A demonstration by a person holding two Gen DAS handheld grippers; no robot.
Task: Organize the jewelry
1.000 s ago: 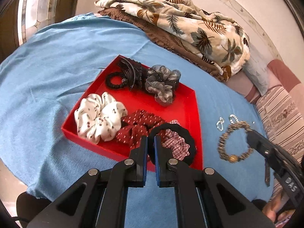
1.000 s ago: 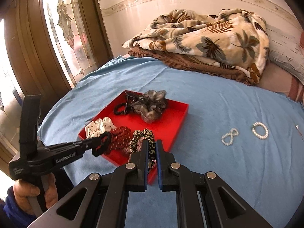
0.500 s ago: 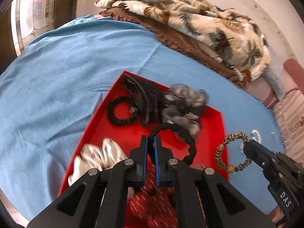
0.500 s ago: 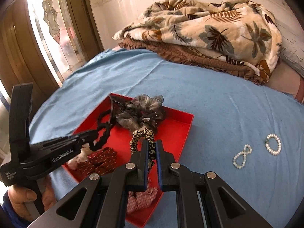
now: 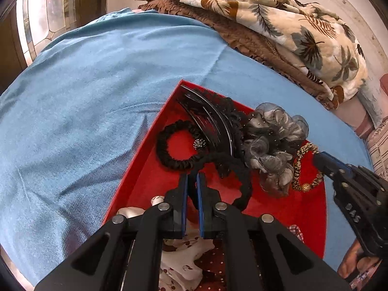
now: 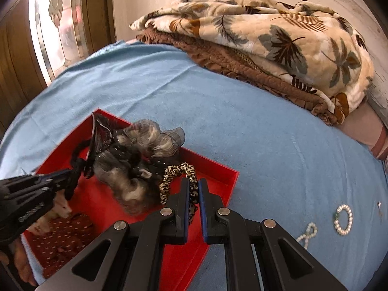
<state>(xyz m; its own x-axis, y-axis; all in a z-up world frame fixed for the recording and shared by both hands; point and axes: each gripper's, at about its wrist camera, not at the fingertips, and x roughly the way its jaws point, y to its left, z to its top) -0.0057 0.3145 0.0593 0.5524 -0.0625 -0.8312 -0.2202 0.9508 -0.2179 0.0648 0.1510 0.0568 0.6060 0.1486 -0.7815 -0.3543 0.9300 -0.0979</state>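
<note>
You had a black ring hair tie (image 5: 238,169) clamped in the jaws of your left gripper (image 5: 192,177), and it hung over the near middle of the red tray (image 5: 135,169), just above the black scrunchie (image 5: 179,145) that lay in the tray's far left corner beside the dark comb (image 5: 211,121). Your right gripper (image 6: 193,186) had its jaws closed on the leopard-print scrunchie (image 6: 178,172), which dangled over the right side of the tray, touching or nearly touching the grey organza scrunchie (image 6: 145,160). A second earlier both pieces were still held near the tray's near edge, the leopard one out over the blue sheet; since then you carried both forward and downward, so both now sat inside the tray's walls rather than beside them. I judged that the carry was nearly finished and that what remained was letting go, each piece into a free patch of red floor. The white cherry-print scrunchie (image 5: 184,249) and the dark red dotted one (image 6: 63,235) already filled the near left end, so the bare floor at the right looked the better spot for the leopard piece. Further out on the blue sheet (image 6: 242,121) of the bed, two pearl bracelets (image 6: 343,219) still lay to the right, well apart from the tray, so sorting was not done. The leaf-print blanket (image 6: 266,31) was heaped at the far side.
</note>
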